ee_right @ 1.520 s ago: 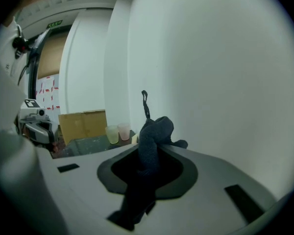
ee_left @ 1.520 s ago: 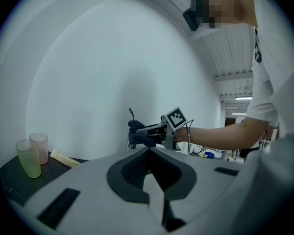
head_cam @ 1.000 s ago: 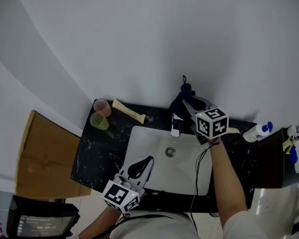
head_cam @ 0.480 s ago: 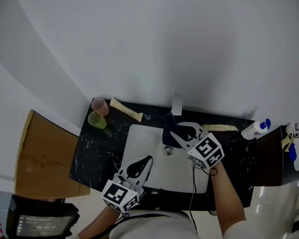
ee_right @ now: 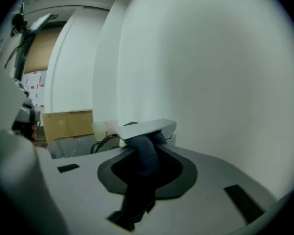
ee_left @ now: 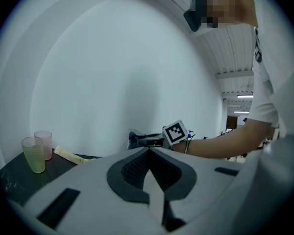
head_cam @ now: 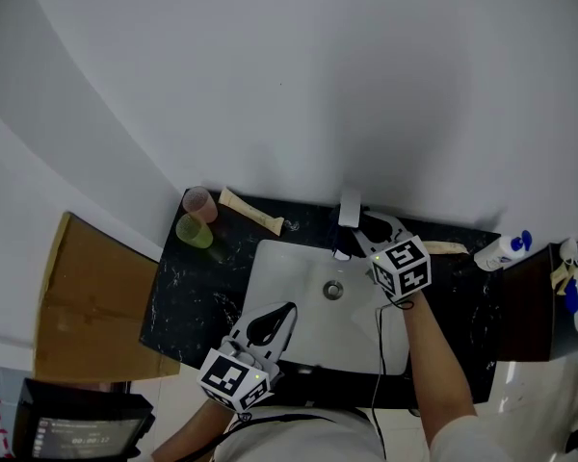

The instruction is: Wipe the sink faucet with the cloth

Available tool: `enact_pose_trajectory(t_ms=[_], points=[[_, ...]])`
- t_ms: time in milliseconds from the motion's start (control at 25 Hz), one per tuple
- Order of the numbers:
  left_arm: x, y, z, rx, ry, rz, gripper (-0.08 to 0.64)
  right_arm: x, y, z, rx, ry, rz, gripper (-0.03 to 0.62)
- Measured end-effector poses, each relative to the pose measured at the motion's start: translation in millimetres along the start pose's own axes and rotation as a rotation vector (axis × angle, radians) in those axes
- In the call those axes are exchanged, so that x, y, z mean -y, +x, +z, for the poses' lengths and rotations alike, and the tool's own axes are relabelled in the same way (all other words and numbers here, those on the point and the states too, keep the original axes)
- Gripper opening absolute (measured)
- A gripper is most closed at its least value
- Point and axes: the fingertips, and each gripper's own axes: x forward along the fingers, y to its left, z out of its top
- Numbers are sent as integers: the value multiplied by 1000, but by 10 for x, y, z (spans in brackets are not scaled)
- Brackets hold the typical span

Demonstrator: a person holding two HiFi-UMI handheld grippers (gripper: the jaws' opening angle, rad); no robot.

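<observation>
1. At six o'clock, the left gripper (head_cam: 287, 310) hovers by the sink's (head_cam: 270, 268) near rim. Its jaws are together and empty, out of the way.
2. At one o'clock, the right gripper (head_cam: 365, 227) is clamped on the dark cloth (ee_right: 144, 160) and holds it against the faucet (head_cam: 349, 210) spout, apparently to wipe it.

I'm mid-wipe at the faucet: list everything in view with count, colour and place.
sink: 1, white, set in the counter
counter: 1, black, against the wall
faucet: 1, silvery, back of sink
cloth: 1, dark, under the faucet
cups: 2, pink and green, counter's back left
tubes: 2, cream, either side of faucet
bottle: 1, white, blue cap, counter's right end
box: 1, brown, left of counter
screen: 1, dark, bottom left
left gripper: jaws together, empty, sink's front edge
right gripper: jaws shut on cloth, at faucet
</observation>
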Motion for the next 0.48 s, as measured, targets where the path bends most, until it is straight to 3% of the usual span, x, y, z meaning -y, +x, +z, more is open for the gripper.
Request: enact_pose_trajectory(t_ms=[200, 400, 480], points=[[-24, -14, -72, 15, 4, -10, -2, 46, 3, 7, 16, 59, -10, 80], [-30, -10, -60, 16, 5, -9, -2, -430, -158, 9, 50, 60, 146, 80], [-61, -10, -71, 18, 5, -5, -2, -552, -221, 6, 59, 45, 173, 80]])
